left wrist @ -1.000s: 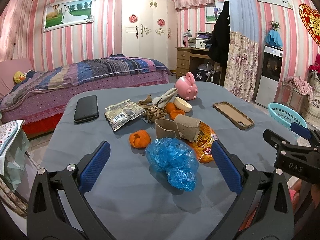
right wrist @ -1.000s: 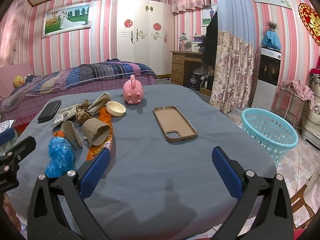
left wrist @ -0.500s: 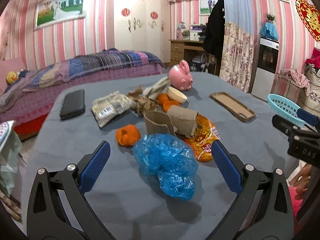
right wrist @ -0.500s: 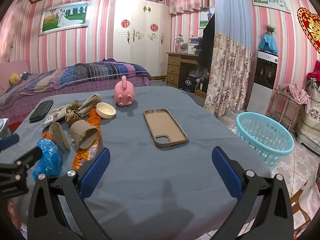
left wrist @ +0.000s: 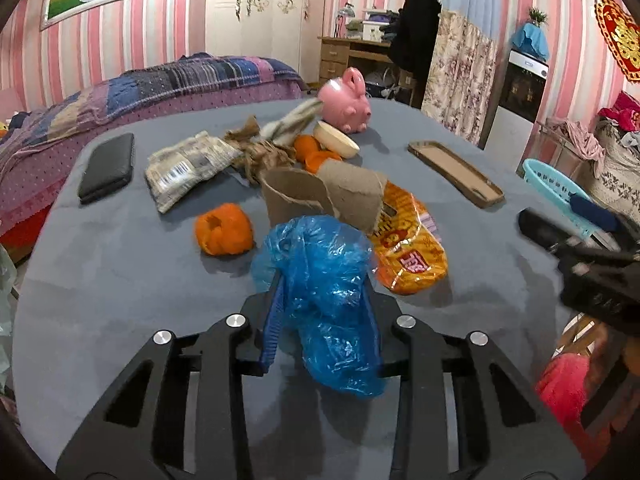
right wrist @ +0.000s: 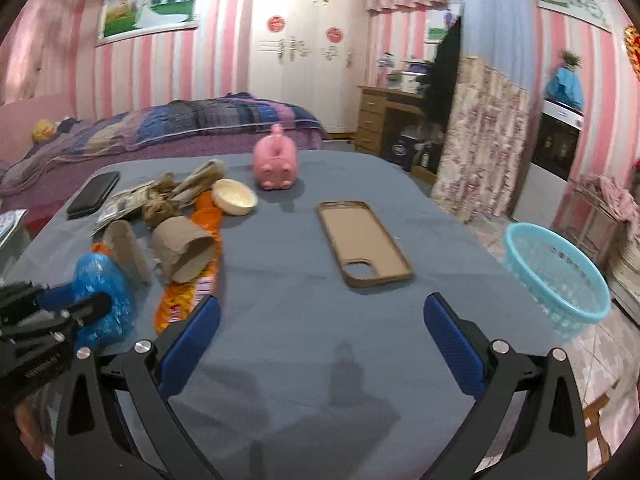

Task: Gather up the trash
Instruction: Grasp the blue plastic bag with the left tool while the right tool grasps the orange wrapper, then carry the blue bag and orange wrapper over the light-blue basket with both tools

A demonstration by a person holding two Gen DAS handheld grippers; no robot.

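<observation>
My left gripper (left wrist: 324,320) is shut on a crumpled blue plastic bag (left wrist: 324,276) at the near side of the grey table (left wrist: 112,280). The bag also shows in the right wrist view (right wrist: 102,292), with the left gripper on it. Behind it lie cardboard tubes (left wrist: 320,194), an orange snack wrapper (left wrist: 408,248), orange peel (left wrist: 224,230), a grey packet (left wrist: 184,168) and brown paper scraps (left wrist: 260,154). My right gripper (right wrist: 328,344) is open and empty above the table's near right part. A turquoise basket (right wrist: 556,276) stands on the floor to the right.
A pink piggy bank (right wrist: 276,162), a cream bowl (right wrist: 234,196), a brown phone case (right wrist: 362,242) and a black phone (left wrist: 106,166) lie on the table. A bed (left wrist: 120,96) stands behind, a cloth pile (right wrist: 612,196) at far right.
My left gripper moved forward and closed on the blue plastic bag. The right gripper stayed open and shifted slightly.
</observation>
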